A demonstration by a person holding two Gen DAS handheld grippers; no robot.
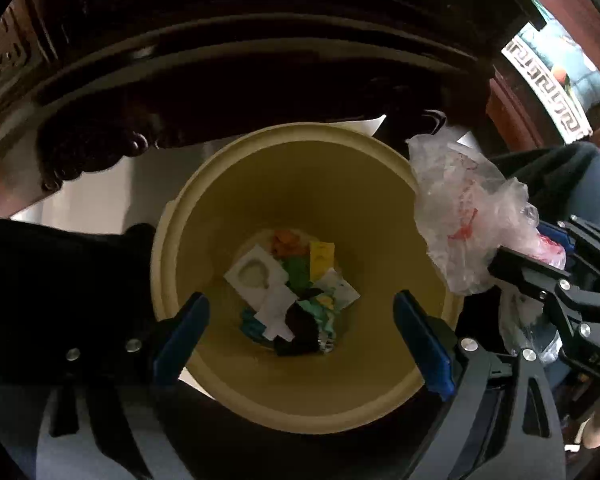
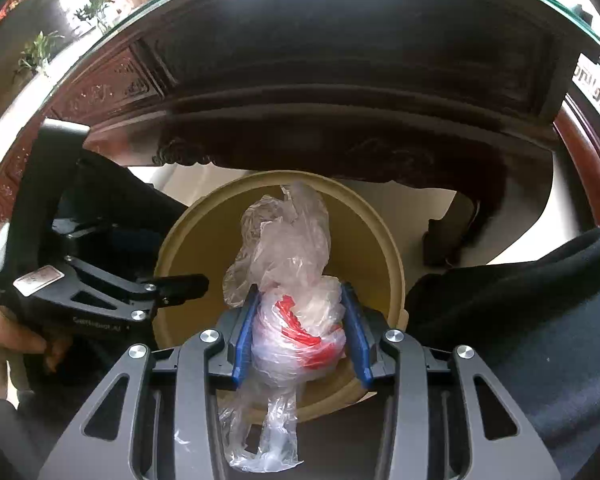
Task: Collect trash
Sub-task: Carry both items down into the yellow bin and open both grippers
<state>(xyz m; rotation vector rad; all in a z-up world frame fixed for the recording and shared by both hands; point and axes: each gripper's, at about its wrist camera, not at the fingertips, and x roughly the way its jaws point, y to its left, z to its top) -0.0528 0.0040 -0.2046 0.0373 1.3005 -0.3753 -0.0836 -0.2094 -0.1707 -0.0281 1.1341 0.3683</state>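
A yellow bin (image 1: pixel 228 184) stands on the floor below me, with several paper scraps (image 1: pixel 296 292) at its bottom. My left gripper (image 1: pixel 300 340) is open and empty above the bin mouth. My right gripper (image 2: pixel 302 332) is shut on a crumpled clear plastic bag with red print (image 2: pixel 296 280) and holds it over the bin (image 2: pixel 188 248). In the left wrist view the bag (image 1: pixel 468 208) hangs at the bin's right rim, with the right gripper (image 1: pixel 532 268) behind it. The left gripper (image 2: pixel 172 284) shows at the left in the right wrist view.
A dark carved wooden table (image 2: pixel 340 128) with a glass top rises just behind the bin; its leg (image 2: pixel 456 224) stands right of the bin. The person's dark-clothed legs (image 2: pixel 520 320) flank the bin. Pale floor (image 1: pixel 100 196) lies around it.
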